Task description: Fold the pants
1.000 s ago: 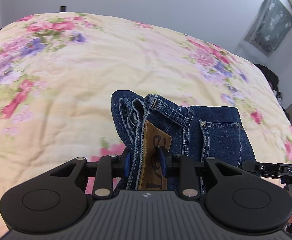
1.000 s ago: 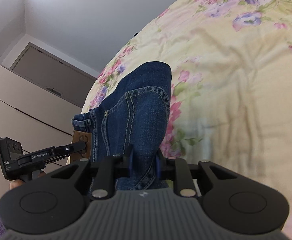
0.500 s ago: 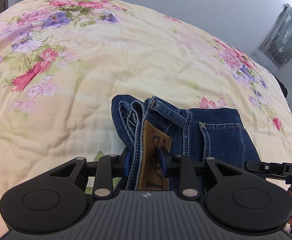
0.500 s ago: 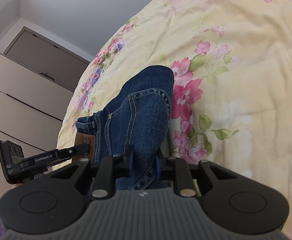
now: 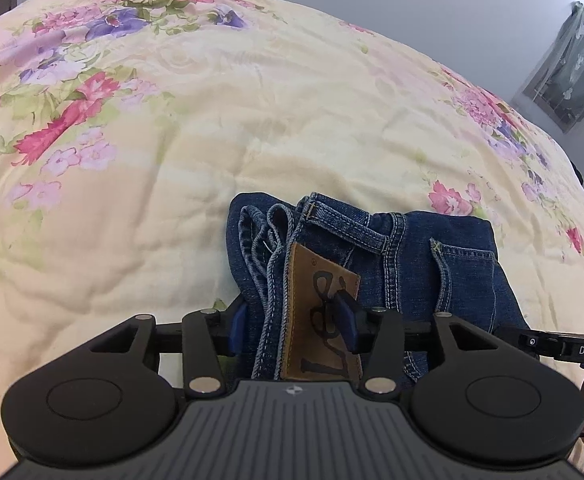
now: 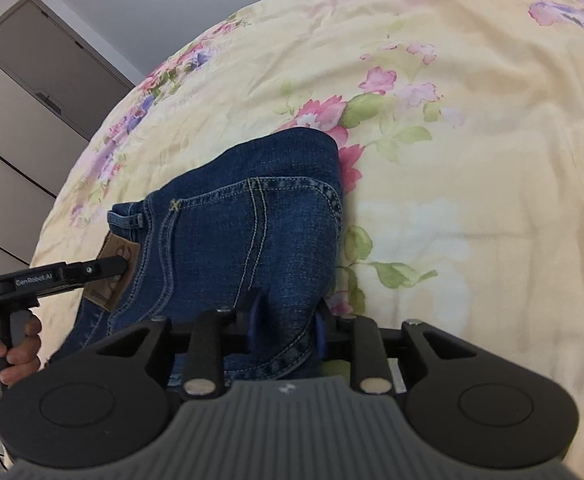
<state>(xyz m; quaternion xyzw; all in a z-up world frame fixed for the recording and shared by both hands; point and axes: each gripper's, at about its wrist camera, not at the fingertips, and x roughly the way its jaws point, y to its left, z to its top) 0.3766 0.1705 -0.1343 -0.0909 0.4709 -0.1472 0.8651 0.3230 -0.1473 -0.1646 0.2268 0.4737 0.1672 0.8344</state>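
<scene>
— What does the left wrist view show?

— The left gripper point(image 5: 294, 326) has its jaws clenched on the waistband of the folded pants point(image 5: 432, 256), right at the brown leather patch point(image 5: 320, 312). The pants sit on the floral bedspread point(image 5: 211, 128) (yellow, with pink and purple blooms). The right gripper point(image 5: 564, 348) pokes in at the far right.

— And the right wrist view?

— The right gripper point(image 6: 285, 322) grips the other edge of the pants point(image 6: 243, 224), jaws clamped on denim near a back pocket seam. The left gripper point(image 6: 103, 268) touches the patch point(image 6: 113, 274), held by a hand point(image 6: 11, 356). A wardrobe point(image 6: 19, 92) stands behind the bedspread point(image 6: 472, 160).
</scene>
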